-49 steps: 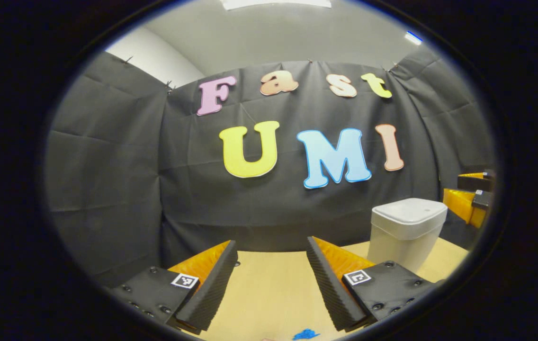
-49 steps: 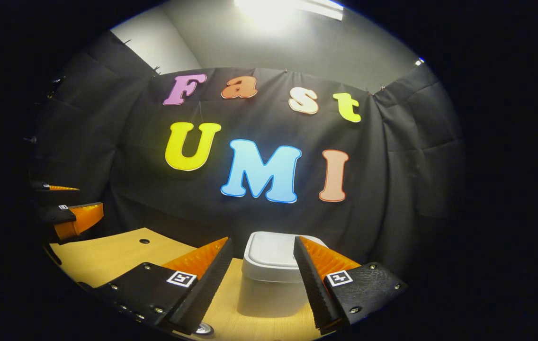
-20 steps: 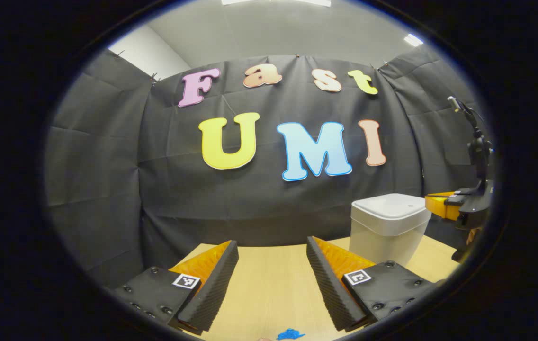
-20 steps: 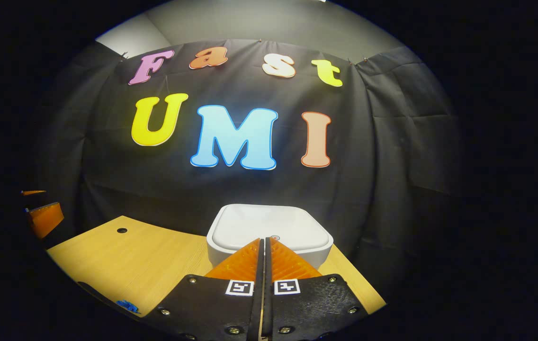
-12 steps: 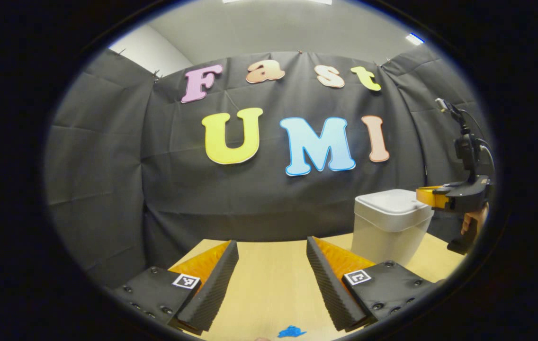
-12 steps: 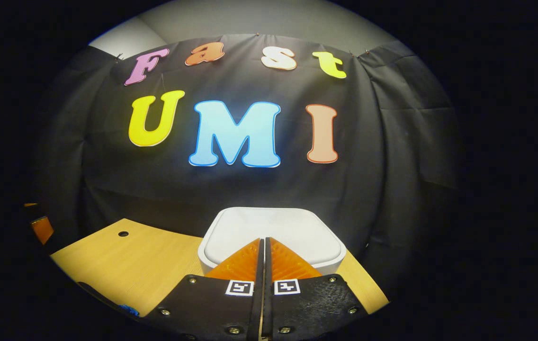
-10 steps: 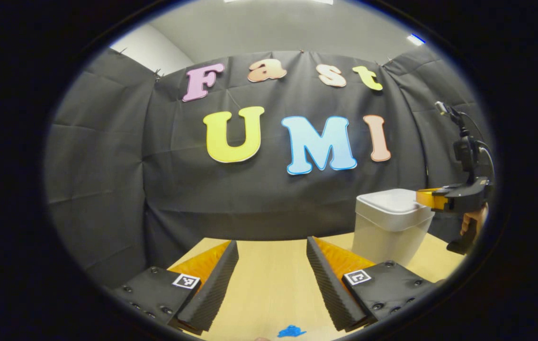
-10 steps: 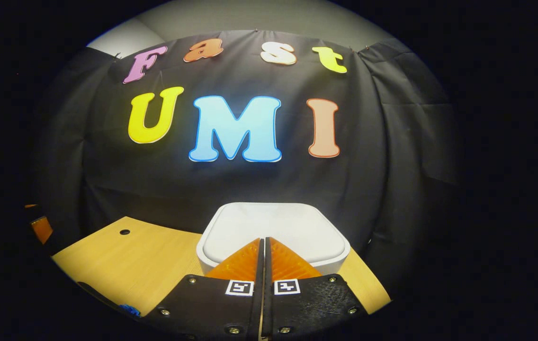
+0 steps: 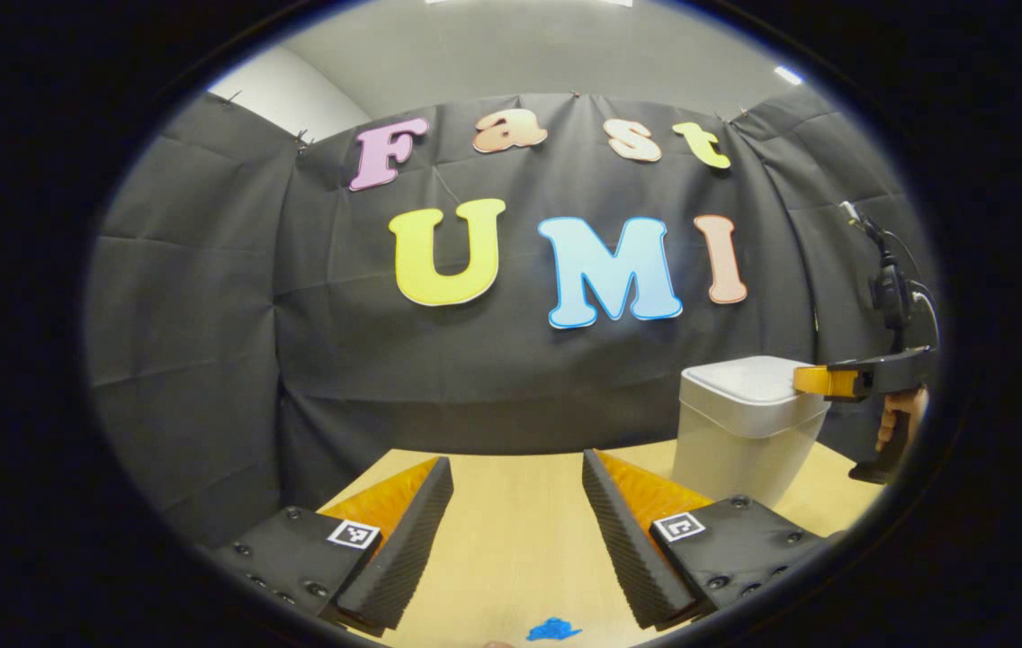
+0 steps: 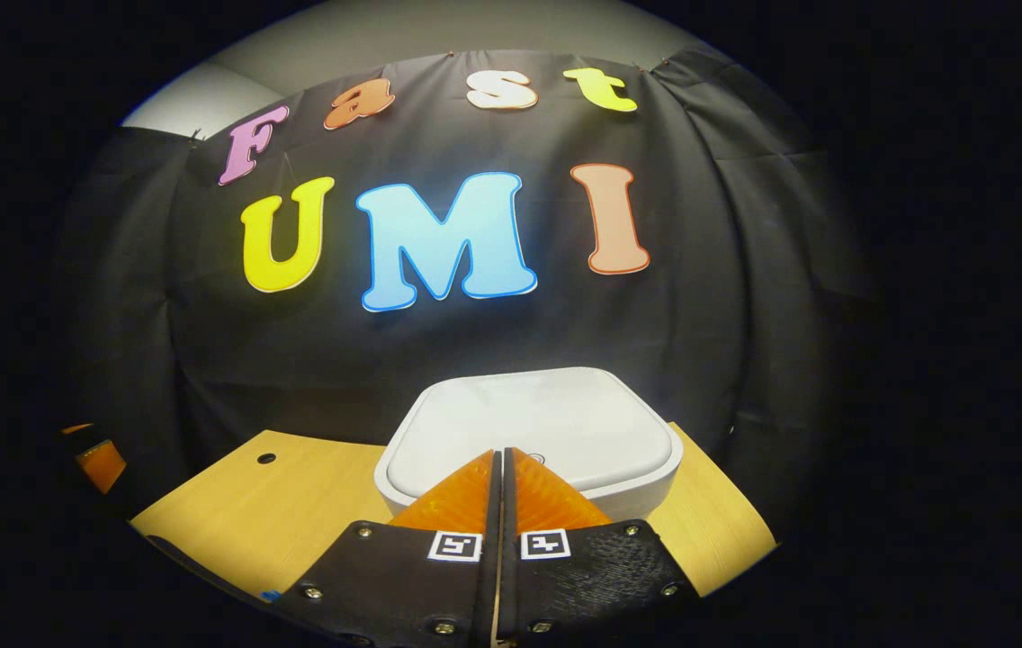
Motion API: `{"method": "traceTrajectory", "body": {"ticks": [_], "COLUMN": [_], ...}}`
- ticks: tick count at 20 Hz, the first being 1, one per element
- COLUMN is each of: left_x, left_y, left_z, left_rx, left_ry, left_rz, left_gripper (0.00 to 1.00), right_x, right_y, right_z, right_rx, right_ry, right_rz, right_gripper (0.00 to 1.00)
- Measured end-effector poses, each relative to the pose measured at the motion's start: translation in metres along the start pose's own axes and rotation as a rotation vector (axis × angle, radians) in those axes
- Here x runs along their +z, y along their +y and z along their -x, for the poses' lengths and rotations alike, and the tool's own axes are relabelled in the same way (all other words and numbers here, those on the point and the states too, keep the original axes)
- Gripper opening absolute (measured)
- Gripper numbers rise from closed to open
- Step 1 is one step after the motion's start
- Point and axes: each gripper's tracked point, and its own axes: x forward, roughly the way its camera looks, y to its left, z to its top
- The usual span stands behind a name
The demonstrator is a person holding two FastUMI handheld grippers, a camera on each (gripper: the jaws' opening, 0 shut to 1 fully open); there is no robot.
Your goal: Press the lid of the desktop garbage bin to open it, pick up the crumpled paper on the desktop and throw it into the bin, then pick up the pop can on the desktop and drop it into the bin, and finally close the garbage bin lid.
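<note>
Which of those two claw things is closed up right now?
The right gripper, over the bin lid: its jaws meet with no gap. The left gripper has its jaws spread wide above the table.

I saw the white, square garbage bin (image 10: 529, 432) upright on the desktop, its lid (image 10: 524, 423) shut flat (rounded corners, pale top), directly ahead of the right gripper (image 10: 502, 454), just beneath its tips.

Bin (image 10: 529, 432) on table (image 10: 295, 504), against wall (image 10: 727, 297)

Black cloth wall (image 9: 205, 315), pale wooden desktop (image 9: 520, 540), grey ceiling (image 9: 520, 45)
</note>
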Motion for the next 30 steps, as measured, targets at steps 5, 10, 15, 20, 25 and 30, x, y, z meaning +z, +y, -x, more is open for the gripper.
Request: {"method": "traceTrajectory", "body": {"ticks": [5, 10, 15, 20, 25, 30], "left_x": [0.000, 0.007, 0.011, 0.014, 0.012, 0.010], "left_y": [-0.004, -0.006, -0.003, -0.003, -0.003, 0.000], "left_z": [0.002, 0.008, 0.014, 0.019, 0.024, 0.027], "left_rx": [-0.003, -0.001, 0.016, 0.028, 0.039, 0.043], "left_ry": [0.001, -0.023, -0.038, -0.046, -0.045, -0.039], "left_rz": [-0.004, -0.001, 0.007, 0.007, 0.011, 0.013], "left_gripper": [0.93, 0.91, 0.99, 0.99, 0.99, 0.99], "right_x": [-0.004, -0.003, 0.006, 0.011, 0.028, 0.026], "right_y": [-0.005, -0.009, 0.001, 0.002, 0.009, 0.008], "right_z": [0.000, 0.000, 0.005, -0.001, 0.013, 0.017], "right_rx": [-0.039, -0.054, 0.039, 0.064, 0.062, 0.058], "right_ry": [0.011, 0.023, 0.045, 0.072, -0.017, -0.025], "right_rz": [0.117, 0.130, -0.027, -0.117, -0.067, -0.042], "right_gripper": [0.02, 0.02, 0.02, 0.02, 0.03, 0.02]}}
